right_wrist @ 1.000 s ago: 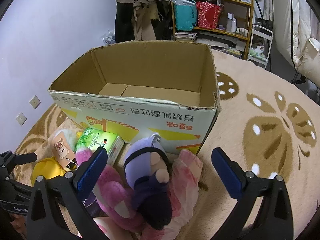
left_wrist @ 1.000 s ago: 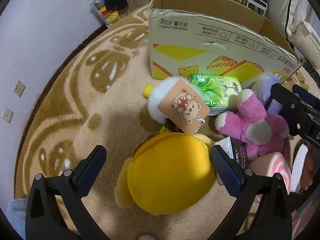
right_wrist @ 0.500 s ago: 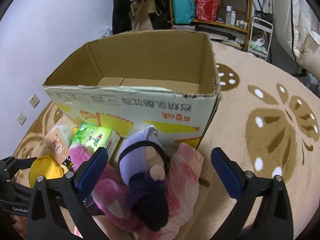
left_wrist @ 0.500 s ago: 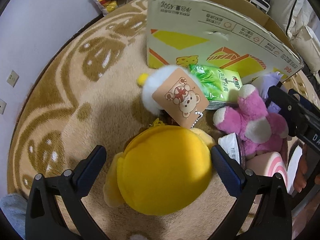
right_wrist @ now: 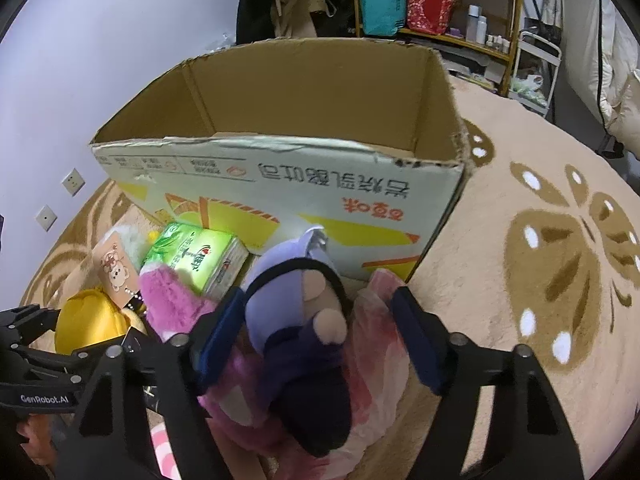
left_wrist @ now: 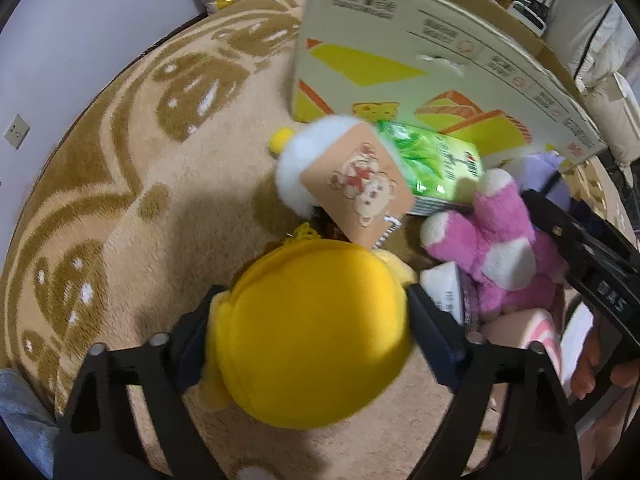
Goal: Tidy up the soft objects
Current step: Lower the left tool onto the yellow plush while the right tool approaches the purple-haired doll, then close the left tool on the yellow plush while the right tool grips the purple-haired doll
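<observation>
A round yellow plush toy point(left_wrist: 316, 360) lies on the rug between the fingers of my left gripper point(left_wrist: 312, 320). Its jaws are closing and both pads touch the toy's sides. In the right wrist view a purple doll point(right_wrist: 288, 300) sits between the fingers of my right gripper point(right_wrist: 316, 332). Those jaws are closing too. The left pad is at the doll's head, while the right pad meets only a pink plastic bag point(right_wrist: 376, 320). Behind stands an open cardboard box point(right_wrist: 280, 184). A pink plush point(left_wrist: 500, 248), a green tissue pack point(left_wrist: 432, 160) and a white plush with a bear tag point(left_wrist: 360, 188) lie between.
All of this lies on a beige patterned rug point(right_wrist: 540, 260). A hand point(left_wrist: 592, 364) holds the right gripper's body at the right edge of the left wrist view. A cluttered shelf point(right_wrist: 440, 0) and hanging clothes stand behind the box. A wall with sockets point(right_wrist: 72, 182) is on the left.
Both pairs of jaws have narrowed. The left fingers now hug the yellow plush toy. The right fingers have come in around the purple doll, and both cameras sit slightly closer to the toys.
</observation>
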### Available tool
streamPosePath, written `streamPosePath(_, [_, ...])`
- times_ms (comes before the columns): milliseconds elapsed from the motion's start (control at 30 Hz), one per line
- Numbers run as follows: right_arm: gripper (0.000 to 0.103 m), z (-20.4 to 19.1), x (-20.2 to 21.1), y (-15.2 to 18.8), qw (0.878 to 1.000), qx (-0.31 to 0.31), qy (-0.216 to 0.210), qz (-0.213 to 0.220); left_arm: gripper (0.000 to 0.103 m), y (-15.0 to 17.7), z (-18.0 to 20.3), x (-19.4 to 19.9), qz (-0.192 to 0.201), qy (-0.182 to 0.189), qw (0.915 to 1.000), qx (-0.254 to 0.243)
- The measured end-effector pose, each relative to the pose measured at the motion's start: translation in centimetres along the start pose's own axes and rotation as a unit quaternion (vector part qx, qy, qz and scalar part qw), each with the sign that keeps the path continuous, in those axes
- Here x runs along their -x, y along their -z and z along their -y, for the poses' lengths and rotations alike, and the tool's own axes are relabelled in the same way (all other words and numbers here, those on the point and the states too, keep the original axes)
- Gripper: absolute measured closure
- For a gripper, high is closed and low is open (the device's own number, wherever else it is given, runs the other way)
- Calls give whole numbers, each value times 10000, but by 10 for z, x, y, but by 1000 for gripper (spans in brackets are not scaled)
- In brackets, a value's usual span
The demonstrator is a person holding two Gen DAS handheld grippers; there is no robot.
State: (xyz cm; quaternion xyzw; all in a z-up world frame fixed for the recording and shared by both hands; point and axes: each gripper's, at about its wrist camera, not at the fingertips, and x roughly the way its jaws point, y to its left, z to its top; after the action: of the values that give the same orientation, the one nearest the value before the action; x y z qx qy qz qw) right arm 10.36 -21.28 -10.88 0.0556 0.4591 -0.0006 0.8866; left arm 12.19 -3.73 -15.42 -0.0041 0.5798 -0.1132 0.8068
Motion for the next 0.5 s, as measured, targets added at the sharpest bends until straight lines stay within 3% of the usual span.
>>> streamPosePath(267, [52,-8,4,2,9997,154,-128,115,25,6,4,9,80,-58,9999,-52])
streamPosePath(500, [53,-4,20,0,9986,-53,-385,372,26,20,9,28,303,-262,9991,-125])
